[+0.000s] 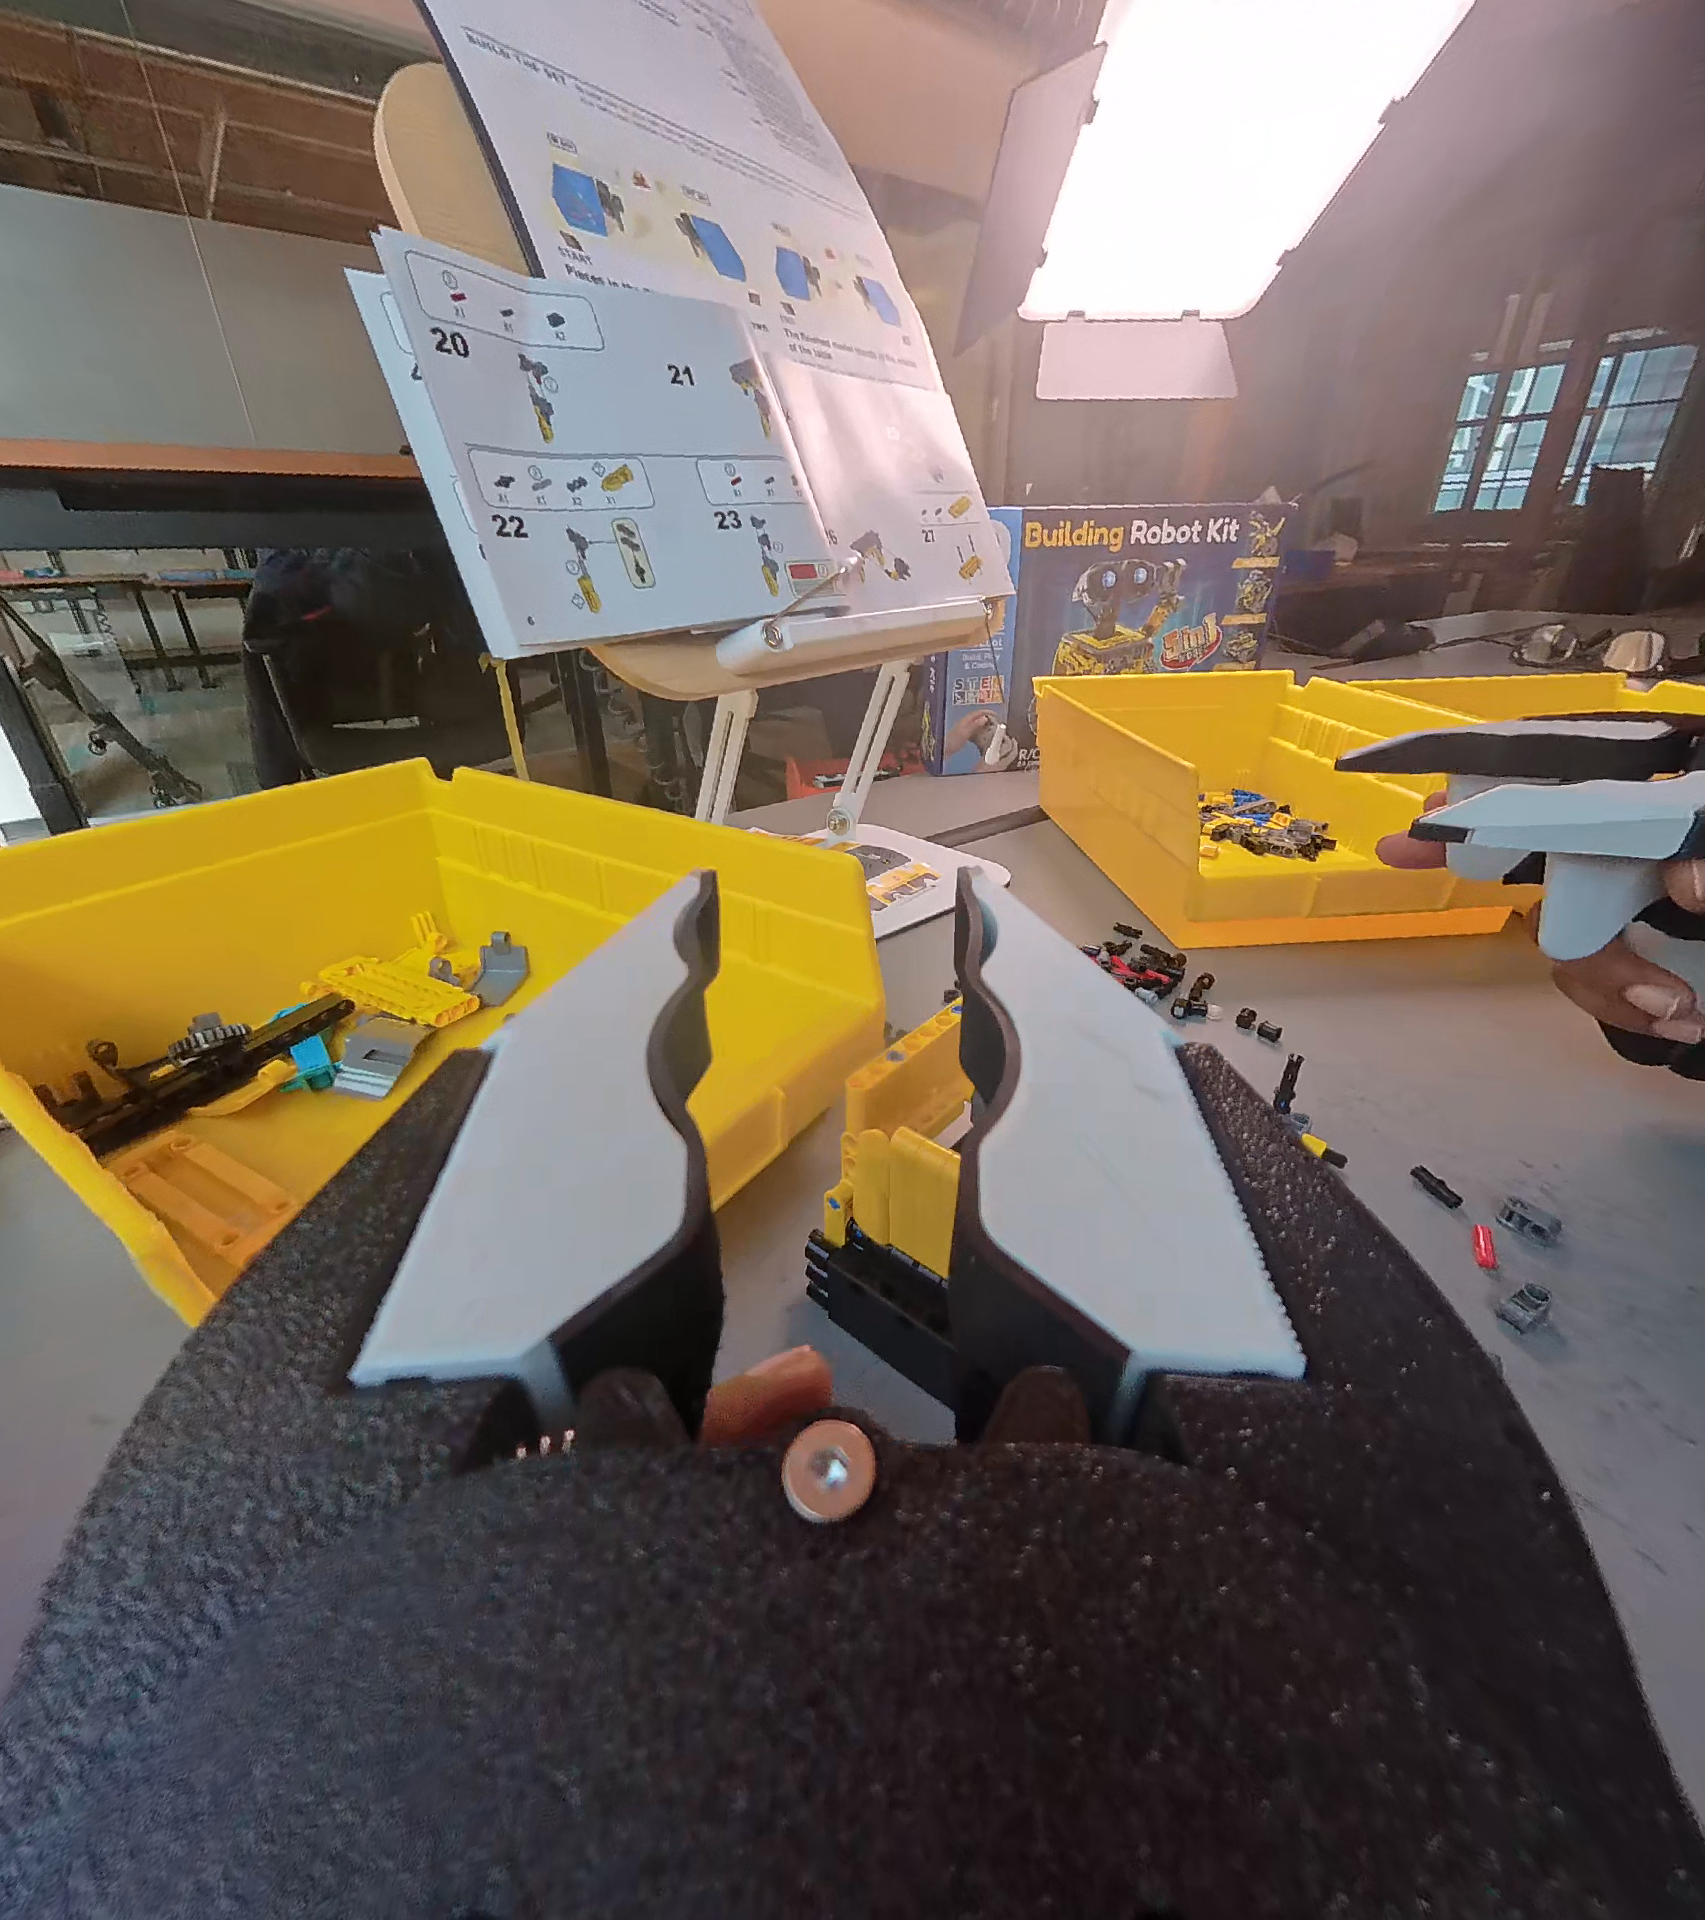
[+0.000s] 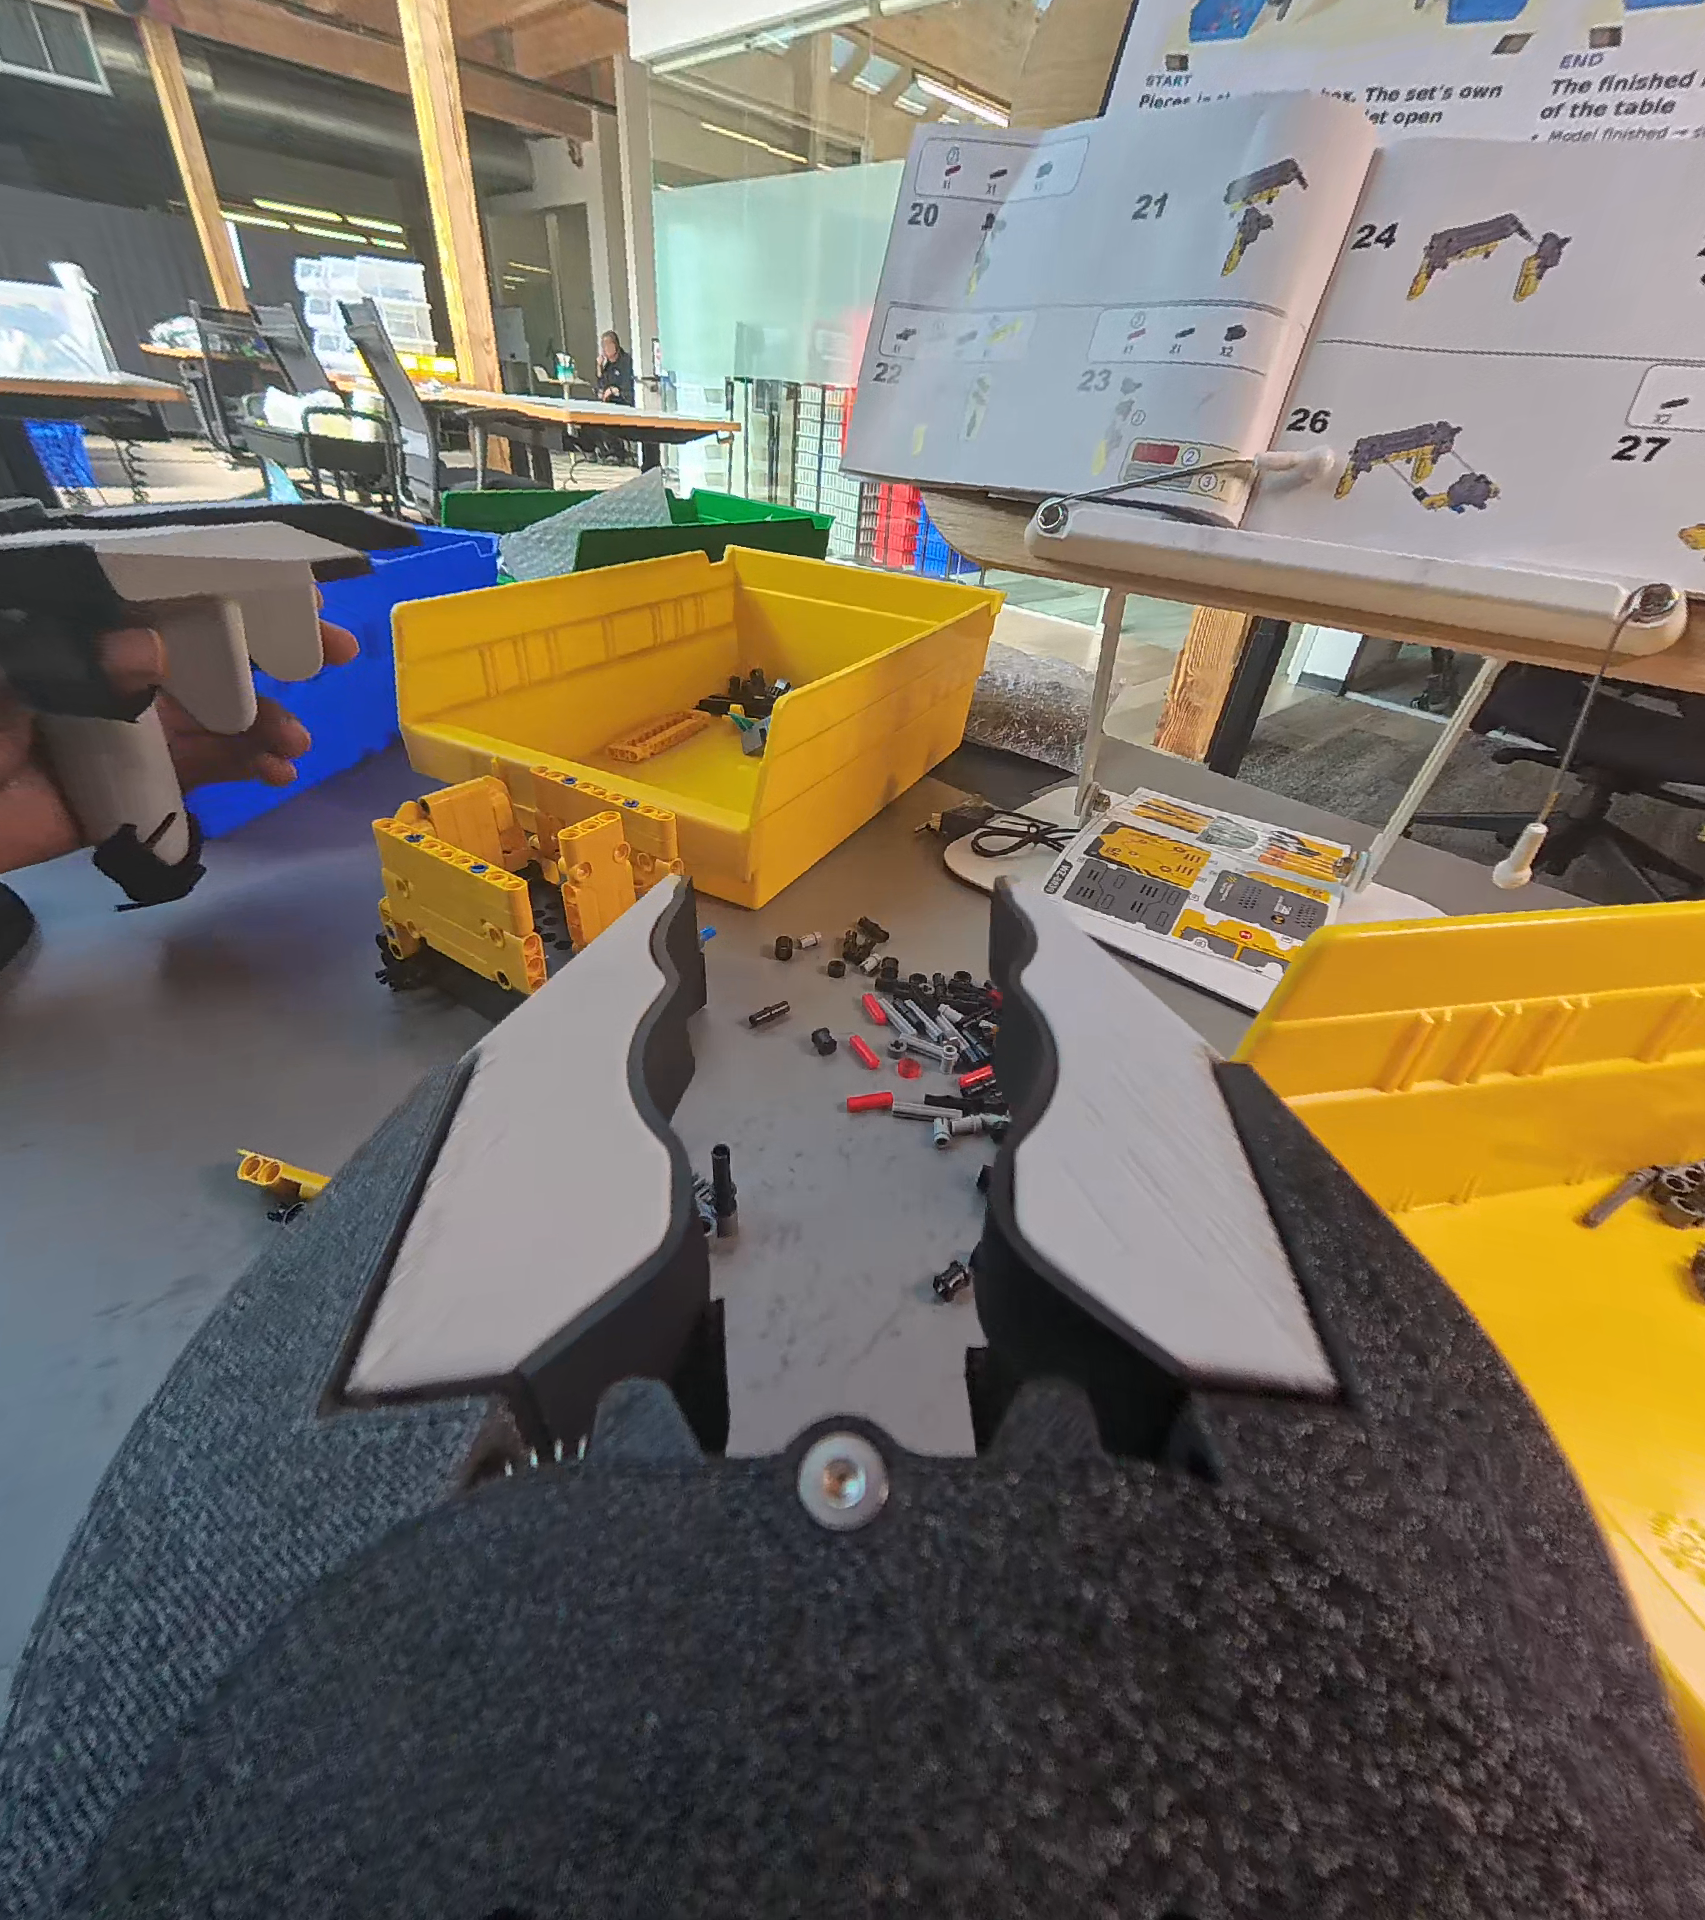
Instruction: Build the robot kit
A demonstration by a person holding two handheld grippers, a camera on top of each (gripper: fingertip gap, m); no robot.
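Grey tabletop (image 2: pixel 152 1091) is strewn with small pins (image 2: pixel 915 1039); both the left gripper (image 1: pixel 837 914) and right gripper (image 2: pixel 843 920) are held spread, empty, near the yellow model (image 2: pixel 505 883).

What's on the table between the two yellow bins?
In the right wrist view, a scatter of small black, grey and red pins lies on the grey table between the far yellow bin and the near one.

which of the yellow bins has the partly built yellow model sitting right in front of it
The yellow bin beside the left gripper, holding long yellow beams and a black gear piece. The partly built model stands against its front wall; the other bin holds small grey and blue parts.
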